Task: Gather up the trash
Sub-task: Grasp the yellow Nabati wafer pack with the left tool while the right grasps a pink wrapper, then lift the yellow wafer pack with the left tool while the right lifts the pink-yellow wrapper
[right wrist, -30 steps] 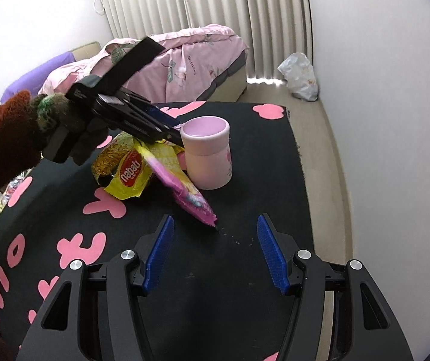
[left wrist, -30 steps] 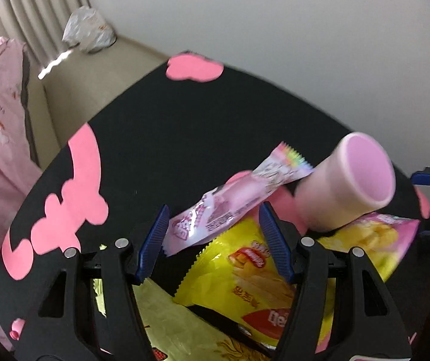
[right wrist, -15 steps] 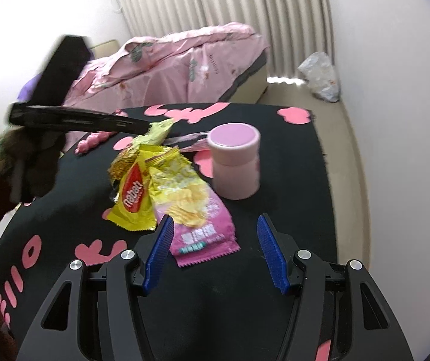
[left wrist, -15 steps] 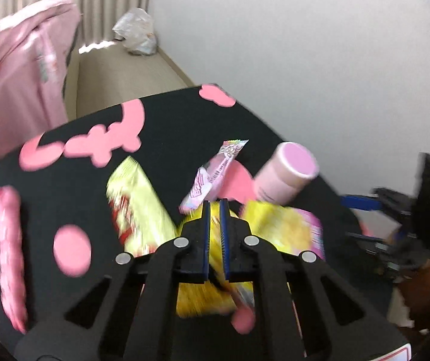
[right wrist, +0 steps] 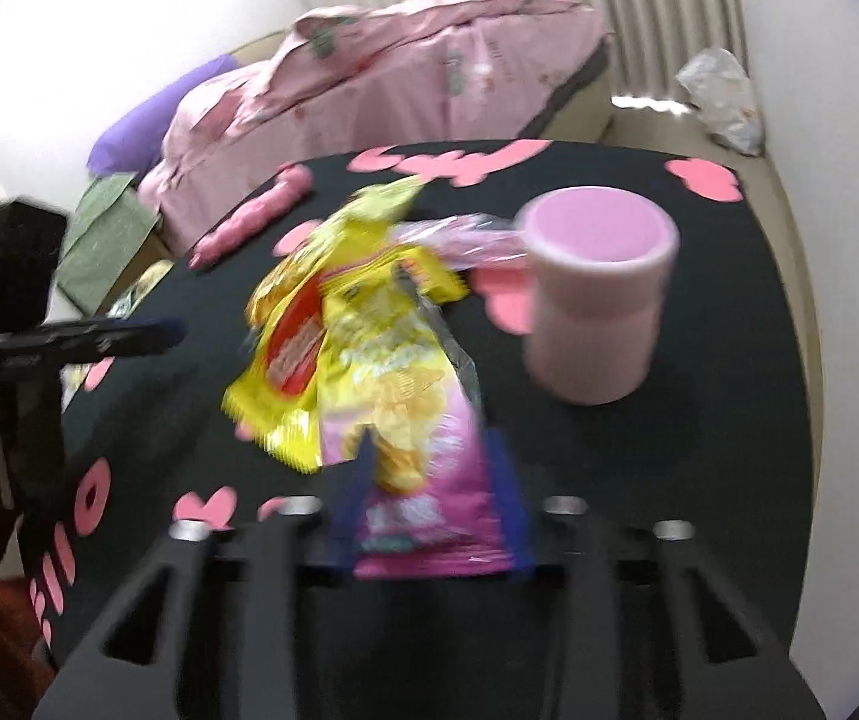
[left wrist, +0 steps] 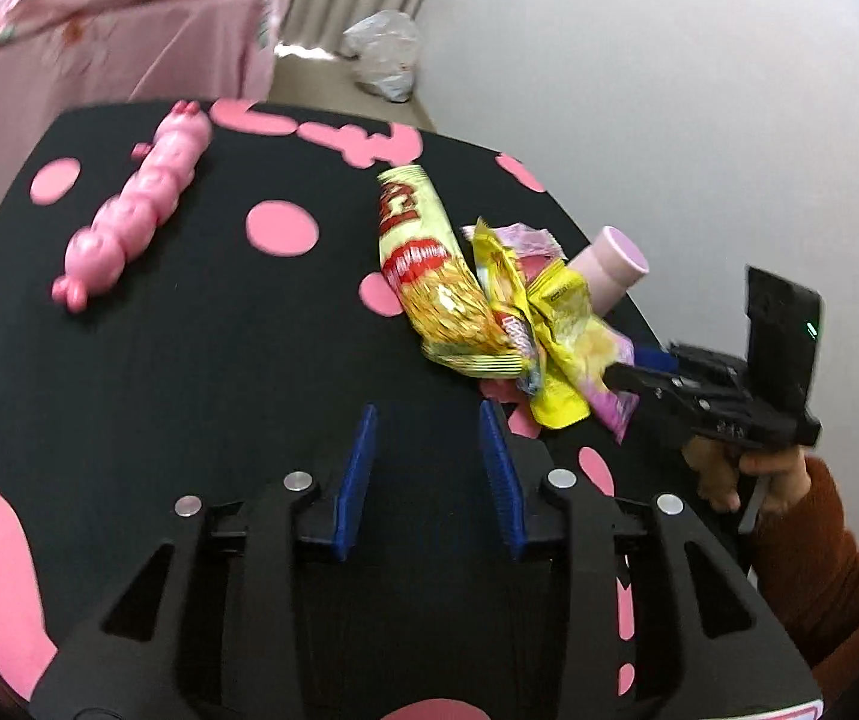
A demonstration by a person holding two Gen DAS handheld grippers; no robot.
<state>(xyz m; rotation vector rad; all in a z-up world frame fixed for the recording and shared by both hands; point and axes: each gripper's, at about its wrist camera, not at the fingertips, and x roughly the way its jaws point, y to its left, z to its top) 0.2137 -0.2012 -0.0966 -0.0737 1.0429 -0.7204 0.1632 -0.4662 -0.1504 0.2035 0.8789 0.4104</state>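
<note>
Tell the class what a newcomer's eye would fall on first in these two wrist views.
First, the bright heap of snack wrappers in the middle of the black table with pink shapes. The right gripper has a pink and yellow packet between its blue fingers at the near edge of the heap, with a pink cup upright just right of it. On the table's far left lies a pink toy of joined pigs.

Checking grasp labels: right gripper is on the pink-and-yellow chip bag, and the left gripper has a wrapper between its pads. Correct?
Not quite. The left gripper has nothing between its pads, its jaws having just opened, per the left wrist view. The right gripper does straddle the pink-and-yellow chip bag.
</note>
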